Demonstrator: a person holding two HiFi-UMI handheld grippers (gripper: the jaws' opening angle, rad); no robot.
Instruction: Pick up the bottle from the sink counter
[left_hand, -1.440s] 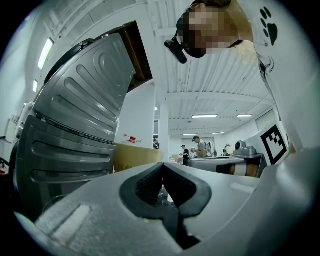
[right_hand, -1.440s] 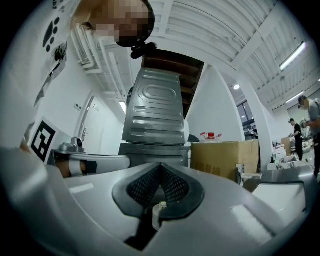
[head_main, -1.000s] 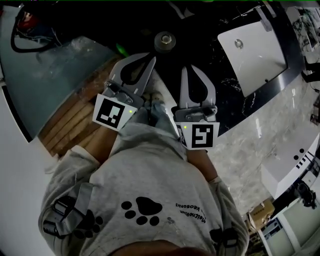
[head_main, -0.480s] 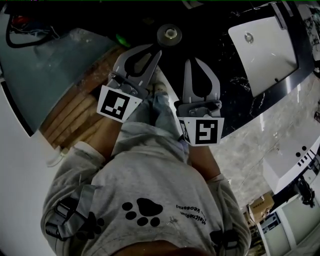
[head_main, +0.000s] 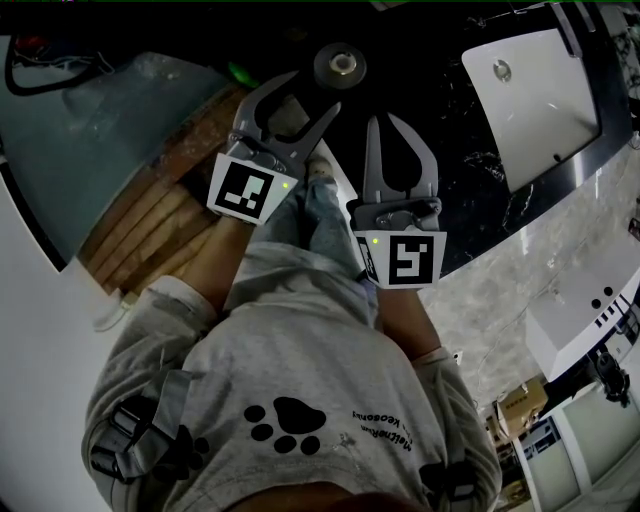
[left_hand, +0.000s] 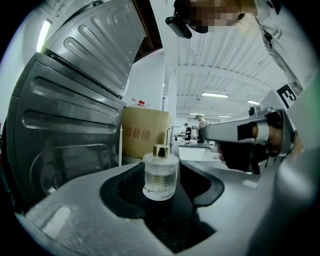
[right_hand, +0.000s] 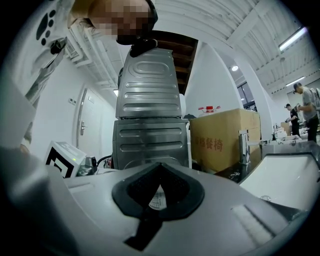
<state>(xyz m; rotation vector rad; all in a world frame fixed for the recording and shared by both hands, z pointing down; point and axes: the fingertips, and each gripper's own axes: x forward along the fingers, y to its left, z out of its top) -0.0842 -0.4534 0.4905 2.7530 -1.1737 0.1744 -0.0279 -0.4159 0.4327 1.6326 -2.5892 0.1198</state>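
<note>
- The black sink counter (head_main: 470, 200) runs across the top of my head view, with the white sink (head_main: 530, 100) sunk into it on the right. The work happens on the dark stretch to the left of the basin.
- A ribbed metal appliance (left_hand: 70, 115) and a cardboard box (left_hand: 146, 135) stand behind that stretch. They close off the far side, so I judge a level approach from the front to be the sensible one.
- My left gripper (head_main: 317, 90) leads and is aimed almost level at the target. Its jaws have just been opening and now stand apart. Nothing is between the pads yet, and I read this as making room for the glass body.
- My right gripper (head_main: 382, 122) sits beside it, nearer the sink, with its jaws together and holding nothing. It seems parked there, out of the left one's path.
- The bottle (left_hand: 160, 177) stands upright on the counter, just ahead of the left gripper's gap and centred on it. It is short, clear and round, so the sides offer the pads a plain hold.
- Its gold cap (left_hand: 161, 150) is narrow and sits on top. I would aim lower, at the wider body.
</note>
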